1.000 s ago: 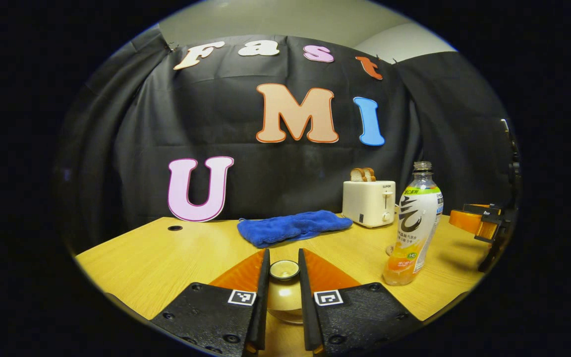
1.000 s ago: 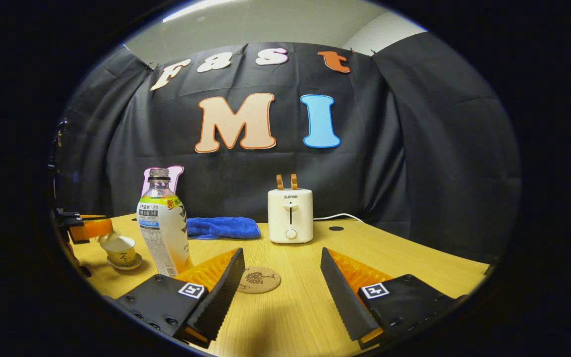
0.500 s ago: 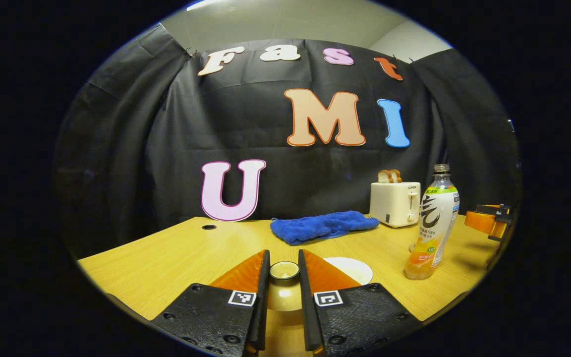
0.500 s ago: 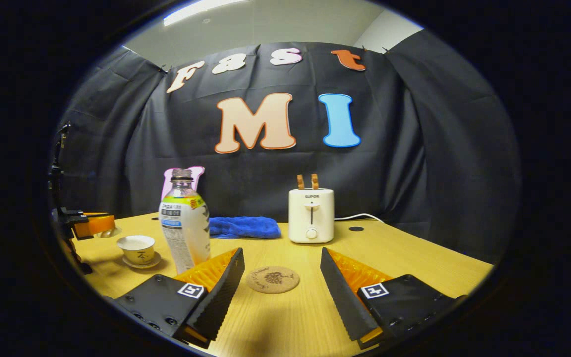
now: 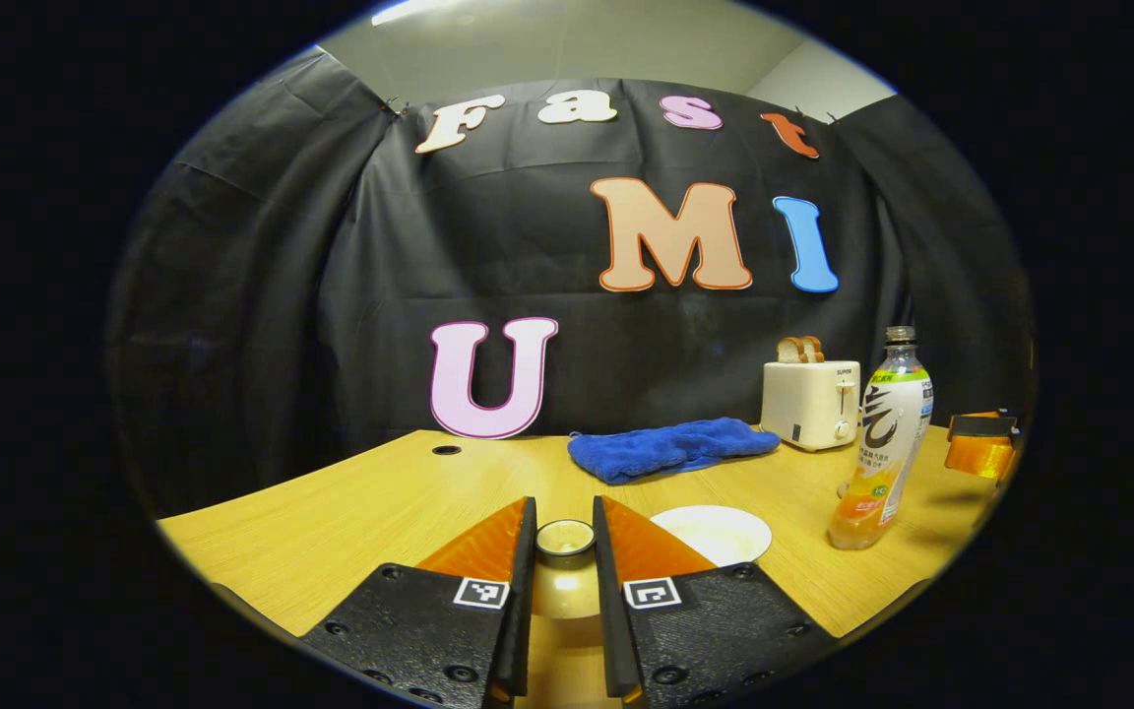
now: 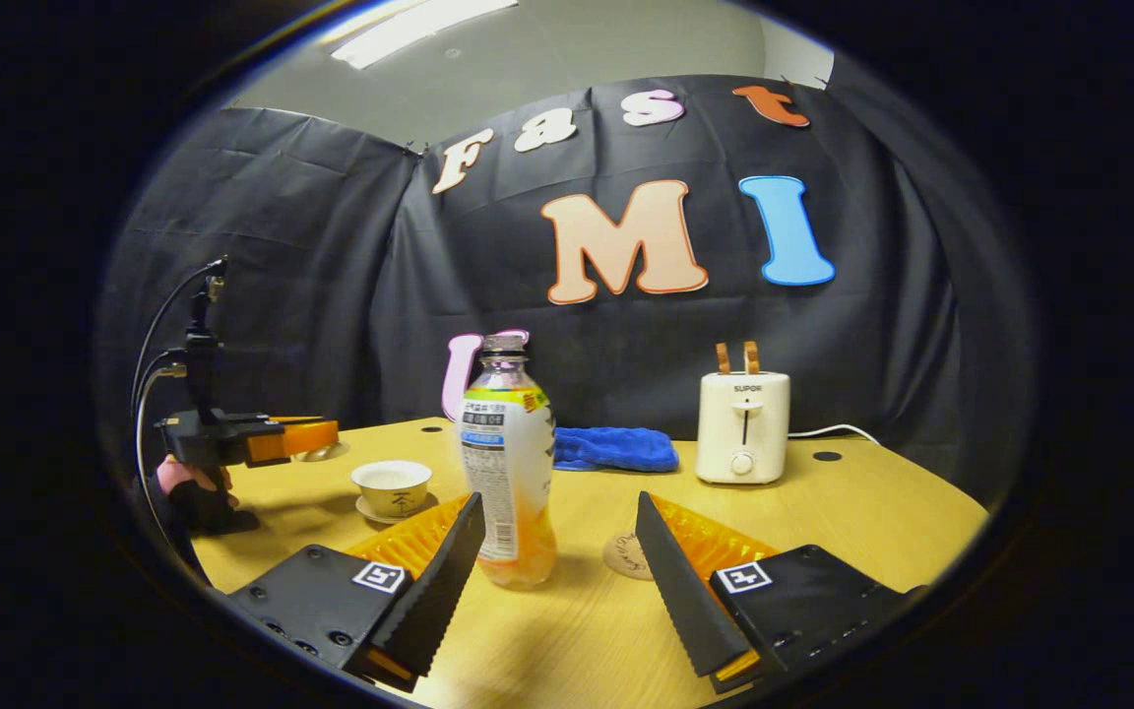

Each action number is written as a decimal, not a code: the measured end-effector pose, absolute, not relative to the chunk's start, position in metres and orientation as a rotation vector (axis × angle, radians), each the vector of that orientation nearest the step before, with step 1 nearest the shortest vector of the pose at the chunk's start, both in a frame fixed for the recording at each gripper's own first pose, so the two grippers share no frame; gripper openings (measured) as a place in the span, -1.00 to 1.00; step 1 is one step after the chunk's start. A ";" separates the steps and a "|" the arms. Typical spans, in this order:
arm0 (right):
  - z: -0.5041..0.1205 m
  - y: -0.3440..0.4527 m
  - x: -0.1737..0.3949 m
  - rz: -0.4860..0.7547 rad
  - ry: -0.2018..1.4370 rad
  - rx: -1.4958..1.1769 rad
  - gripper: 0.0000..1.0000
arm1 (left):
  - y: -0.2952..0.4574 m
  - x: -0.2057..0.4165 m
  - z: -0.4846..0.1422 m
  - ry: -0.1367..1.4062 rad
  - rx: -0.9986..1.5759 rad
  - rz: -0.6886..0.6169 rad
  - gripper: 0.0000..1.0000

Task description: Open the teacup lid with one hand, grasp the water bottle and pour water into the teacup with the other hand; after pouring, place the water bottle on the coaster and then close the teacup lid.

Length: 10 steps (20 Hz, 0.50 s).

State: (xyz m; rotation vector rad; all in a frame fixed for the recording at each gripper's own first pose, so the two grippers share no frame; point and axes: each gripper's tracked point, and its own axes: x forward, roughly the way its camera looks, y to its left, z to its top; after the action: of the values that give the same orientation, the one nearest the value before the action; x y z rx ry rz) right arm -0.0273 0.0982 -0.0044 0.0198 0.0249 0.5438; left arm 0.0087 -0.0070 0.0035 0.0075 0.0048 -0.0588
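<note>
Wooden counter [image 6: 852, 512] carries uncovered teacup [image 6: 391, 486] and upright water bottle [image 6: 508, 463]. Left gripper [image 5: 563, 551] fingers pinch teacup lid [image 5: 565, 538], raised beside cup. Right gripper [image 6: 559, 551] fingers spread wide, empty, near bottle; coaster [image 6: 624, 555] just behind.

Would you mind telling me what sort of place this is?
Probably a staged recording booth with kitchen props: black cloth wall behind a wooden table with a toaster, teacup and water bottle.
</note>
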 end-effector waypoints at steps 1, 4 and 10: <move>-0.005 0.102 -0.029 0.561 0.026 0.020 0.88 | -0.005 0.008 0.003 0.005 0.008 -0.055 -0.45; -0.006 0.114 -0.031 0.598 0.029 0.021 0.95 | 0.001 0.008 0.003 0.006 0.009 -0.042 -0.45; -0.011 0.135 -0.023 0.610 0.049 0.017 0.95 | 0.007 0.006 0.003 0.006 0.009 -0.034 -0.45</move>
State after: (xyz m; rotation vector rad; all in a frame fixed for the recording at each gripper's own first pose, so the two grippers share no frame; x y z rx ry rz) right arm -0.0230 0.1347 -0.0106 0.0174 0.0489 0.6103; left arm 0.0059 0.0066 0.0034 0.0093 0.0065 -0.0344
